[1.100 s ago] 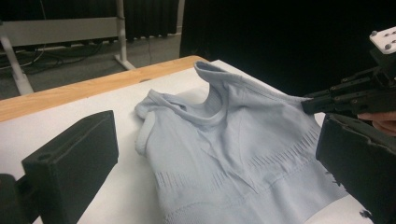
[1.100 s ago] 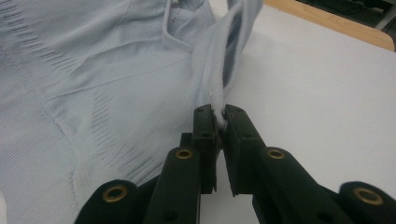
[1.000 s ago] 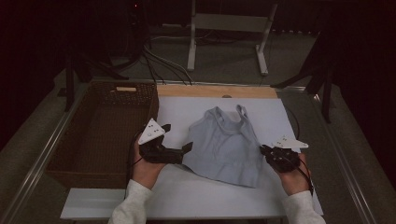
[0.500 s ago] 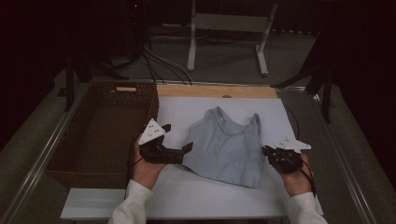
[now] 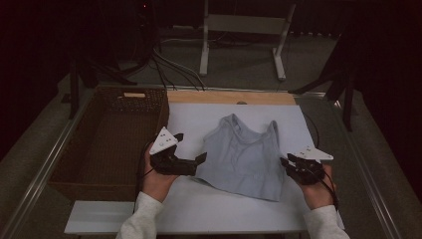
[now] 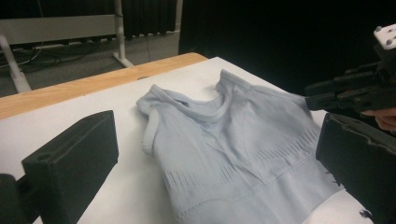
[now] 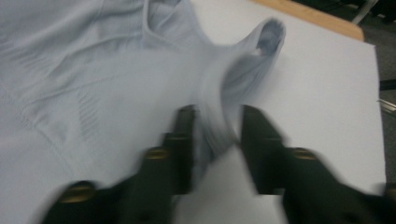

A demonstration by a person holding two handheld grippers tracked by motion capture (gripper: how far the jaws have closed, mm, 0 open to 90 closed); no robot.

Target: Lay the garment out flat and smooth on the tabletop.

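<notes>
Two black grippers sit beside my flat pale blue ribbed tank top (image 5: 246,154) on the white table (image 5: 209,209). Left gripper (image 5: 203,158) is wide open. Right gripper (image 5: 284,162) has just been opening, cloth loose between its jaws. A jaw might snag and wrinkle it.

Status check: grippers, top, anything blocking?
Left gripper open at the grey tank top. Right gripper jaws just opened, armhole edge between them. Wicker basket at left, nothing blocking.
</notes>
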